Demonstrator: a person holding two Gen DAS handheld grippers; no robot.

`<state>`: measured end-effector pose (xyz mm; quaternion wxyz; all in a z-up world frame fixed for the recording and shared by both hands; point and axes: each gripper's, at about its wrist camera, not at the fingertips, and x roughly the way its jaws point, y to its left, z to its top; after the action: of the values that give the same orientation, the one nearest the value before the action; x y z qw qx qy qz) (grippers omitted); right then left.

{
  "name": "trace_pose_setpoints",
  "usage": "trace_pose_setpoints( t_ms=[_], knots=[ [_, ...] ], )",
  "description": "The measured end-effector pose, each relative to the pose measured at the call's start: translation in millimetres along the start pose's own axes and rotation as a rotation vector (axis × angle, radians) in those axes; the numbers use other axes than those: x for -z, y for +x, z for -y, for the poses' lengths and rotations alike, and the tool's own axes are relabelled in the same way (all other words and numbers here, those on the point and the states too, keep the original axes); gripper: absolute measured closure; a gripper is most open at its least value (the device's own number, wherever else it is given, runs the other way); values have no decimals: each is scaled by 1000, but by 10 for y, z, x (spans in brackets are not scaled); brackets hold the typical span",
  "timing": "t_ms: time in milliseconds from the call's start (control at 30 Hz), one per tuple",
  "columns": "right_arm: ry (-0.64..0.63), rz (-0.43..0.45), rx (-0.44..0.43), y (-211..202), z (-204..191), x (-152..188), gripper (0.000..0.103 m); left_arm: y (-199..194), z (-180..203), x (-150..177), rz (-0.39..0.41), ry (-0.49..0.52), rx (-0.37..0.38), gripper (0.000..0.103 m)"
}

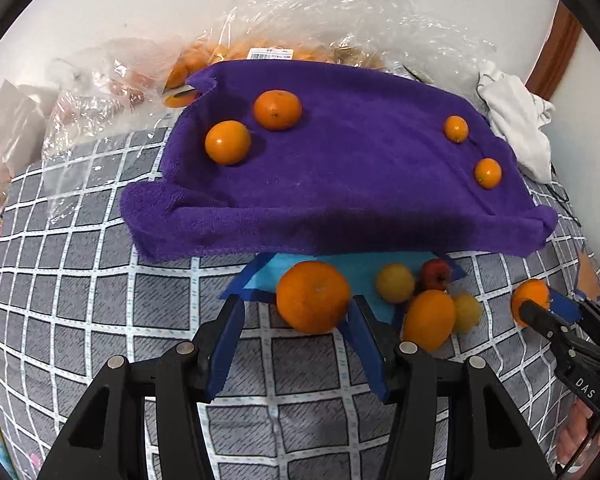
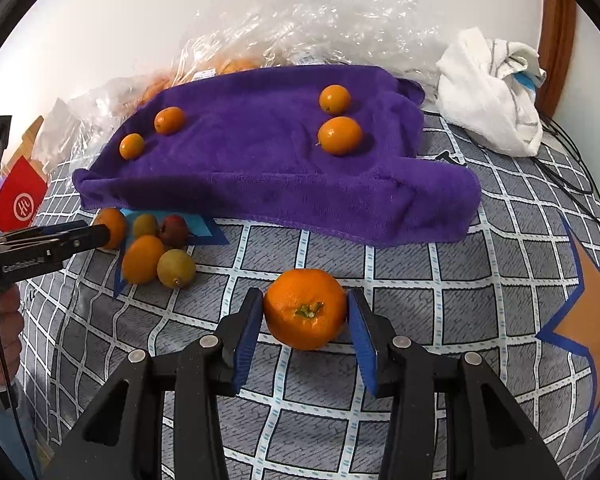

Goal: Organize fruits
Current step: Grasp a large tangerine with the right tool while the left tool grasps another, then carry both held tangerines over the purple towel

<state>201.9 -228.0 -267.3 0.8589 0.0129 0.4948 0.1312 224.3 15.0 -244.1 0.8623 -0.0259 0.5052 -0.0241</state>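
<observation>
Left gripper (image 2: 100, 236) marked "GenRobot.AI" — right gripper (image 1: 534, 310), "DAS"

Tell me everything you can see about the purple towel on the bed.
The purple towel is a thick, fuzzy cloth, spread out with rumpled, rolled edges over the grey checked bedcover. Four small orange fruits rest on it, two toward each end. Crinkled clear plastic bags lie behind it. Its near hem overlaps a blue sheet where more fruit sits. Neither gripper touches it.
</observation>
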Motion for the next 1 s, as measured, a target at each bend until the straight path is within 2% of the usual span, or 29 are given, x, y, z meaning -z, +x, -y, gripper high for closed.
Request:
trace_pose_setpoints(
  t_ms=[167, 200, 233, 500, 1000],
  knots=[
    [10, -13, -16, 59, 21, 14, 59, 54, 11, 12, -9, -29, 12, 54],
    [13, -15, -19, 60, 26, 24, 59, 79, 15, 14, -15, -31, 11, 62],
    [15, -14, -22, 51, 25, 34, 60, 97, 19, 15, -19, -29, 13, 65],
    [21, 43, 1, -161, 67, 40, 61, -142, -12, 34, 19, -19, 3, 66],
    [33, 134, -16, -428, -30, -237, 61, -567, -348, 22, 86, -107, 19, 66]
  ],
)
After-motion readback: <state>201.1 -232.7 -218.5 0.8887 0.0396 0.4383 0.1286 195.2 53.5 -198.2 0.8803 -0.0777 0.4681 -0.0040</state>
